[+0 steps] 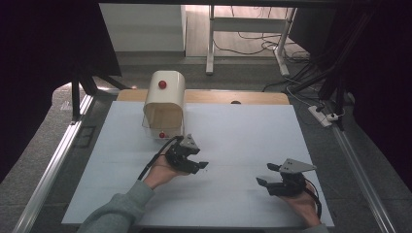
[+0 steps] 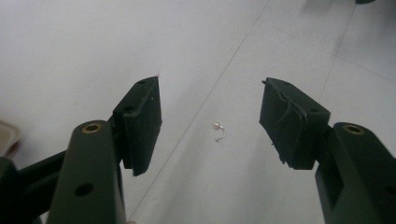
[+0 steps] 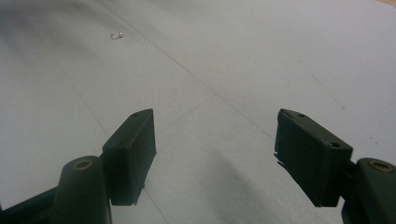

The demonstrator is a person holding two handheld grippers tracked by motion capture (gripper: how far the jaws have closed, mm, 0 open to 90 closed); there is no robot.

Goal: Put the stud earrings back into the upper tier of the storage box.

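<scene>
With its jaws wide, the left gripper (image 2: 210,121) should drop straight onto the tiny pearl earring (image 2: 218,131) lying on the white table (image 2: 93,46) between them, slightly toward 6 o'clock, and close slowly, while the right gripper (image 3: 215,149) waits equally wide apart.

No readable text, label, brand, number or sign is showing anywhere, whether on the white table sheet (image 1: 243,145) or the cream box (image 1: 165,104).

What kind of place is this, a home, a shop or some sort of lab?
Most likely a lab or test room: a white-covered table stands on a metal frame rail, loose cables trail over the floor behind, and a power strip lies beside it.
</scene>
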